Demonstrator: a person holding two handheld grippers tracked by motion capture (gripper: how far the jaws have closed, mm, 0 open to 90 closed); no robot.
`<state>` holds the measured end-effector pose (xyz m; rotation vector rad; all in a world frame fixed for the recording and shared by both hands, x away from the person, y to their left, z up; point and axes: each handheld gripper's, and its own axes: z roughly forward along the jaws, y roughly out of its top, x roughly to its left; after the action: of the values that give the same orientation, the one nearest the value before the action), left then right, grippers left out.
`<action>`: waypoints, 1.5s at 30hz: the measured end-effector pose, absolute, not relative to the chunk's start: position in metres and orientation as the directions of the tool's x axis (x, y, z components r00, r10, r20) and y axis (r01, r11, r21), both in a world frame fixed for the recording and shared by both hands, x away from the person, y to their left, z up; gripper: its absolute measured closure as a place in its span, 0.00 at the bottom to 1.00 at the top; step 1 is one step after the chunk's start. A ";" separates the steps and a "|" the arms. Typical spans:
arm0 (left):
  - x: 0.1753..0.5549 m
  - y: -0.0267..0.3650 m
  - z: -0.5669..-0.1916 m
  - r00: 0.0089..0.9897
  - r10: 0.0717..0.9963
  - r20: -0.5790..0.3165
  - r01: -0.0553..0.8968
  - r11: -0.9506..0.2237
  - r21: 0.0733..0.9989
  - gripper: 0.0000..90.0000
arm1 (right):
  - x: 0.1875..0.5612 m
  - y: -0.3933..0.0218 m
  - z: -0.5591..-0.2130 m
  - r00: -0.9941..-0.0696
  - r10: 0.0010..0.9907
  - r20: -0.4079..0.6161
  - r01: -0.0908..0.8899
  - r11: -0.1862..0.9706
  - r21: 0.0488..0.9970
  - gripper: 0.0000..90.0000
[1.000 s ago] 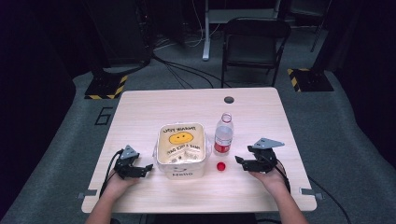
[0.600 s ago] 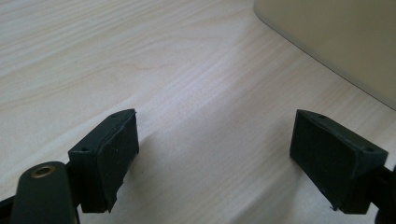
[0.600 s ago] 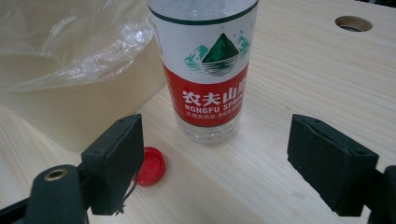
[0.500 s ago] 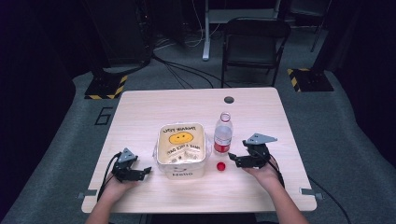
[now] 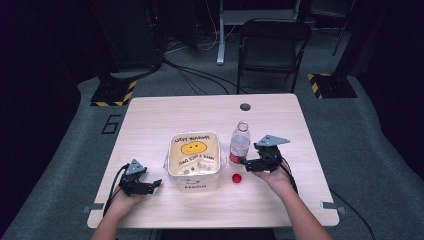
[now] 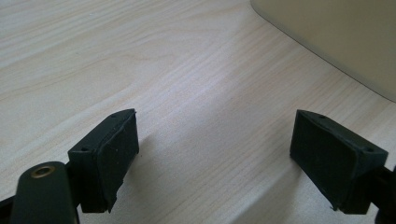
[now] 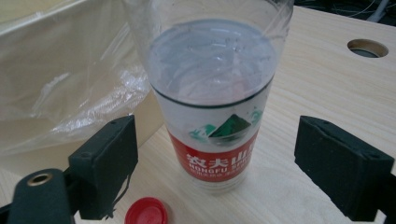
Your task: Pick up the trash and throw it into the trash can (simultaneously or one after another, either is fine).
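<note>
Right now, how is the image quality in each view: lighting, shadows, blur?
High view: table evenly lit, surroundings nearly black, overall soft. Left gripper view: sharp wood grain, soft shadows under the open left gripper. Right gripper view: bottle label readable, plastic liner glary, right gripper jaws open, red cap slightly blurred.

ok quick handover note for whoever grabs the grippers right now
Right gripper: open, jaws on either side of the bottle low on its label, not clamped yet.
Left gripper: open, holds nothing, low over the table left of the bin.
Bottle: upright just right of the bin, cap off, part full of water.
Red cap: on the table in front of the bottle.
Bin: lined with a clear bag.
Done: bottle uncapped.
Left: likely shut on the bottle and lift it; what follows, perhaps pouring into the bin, I can't tell.
</note>
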<state>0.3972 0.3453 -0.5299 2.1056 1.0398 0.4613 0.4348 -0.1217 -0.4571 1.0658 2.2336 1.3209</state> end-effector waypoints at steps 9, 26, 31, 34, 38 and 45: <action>0.397 0.345 -0.530 0.609 0.793 -0.001 0.531 -0.406 0.744 0.17 | 0.441 -0.114 -0.451 -0.667 0.740 0.089 0.416 0.271 0.868 0.11; 0.397 0.345 -0.530 0.606 0.795 -0.002 0.532 -0.403 0.745 0.17 | 0.448 -0.109 -0.443 -0.680 0.727 0.095 0.402 0.261 0.878 0.09; 0.397 0.345 -0.530 0.606 0.795 -0.002 0.531 -0.403 0.745 0.17 | 0.449 -0.106 -0.442 -0.685 0.723 0.086 0.394 0.268 0.879 0.13; 0.397 0.345 -0.530 0.606 0.795 -0.002 0.531 -0.403 0.745 0.17 | 0.450 -0.103 -0.440 -0.691 0.719 0.072 0.381 0.278 0.882 0.15; 0.397 0.345 -0.530 0.606 0.795 -0.002 0.531 -0.403 0.745 0.17 | 0.451 -0.099 -0.436 -0.690 0.723 0.045 0.366 0.294 0.883 0.20; 0.397 0.345 -0.530 0.606 0.795 -0.004 0.531 -0.402 0.746 0.17 | 0.451 -0.097 -0.434 -0.689 0.724 0.028 0.366 0.314 0.876 0.29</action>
<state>0.3969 0.3452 -0.5301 2.1008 1.0424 0.4619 0.4508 -0.0968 -0.4342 0.9722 2.2161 1.3282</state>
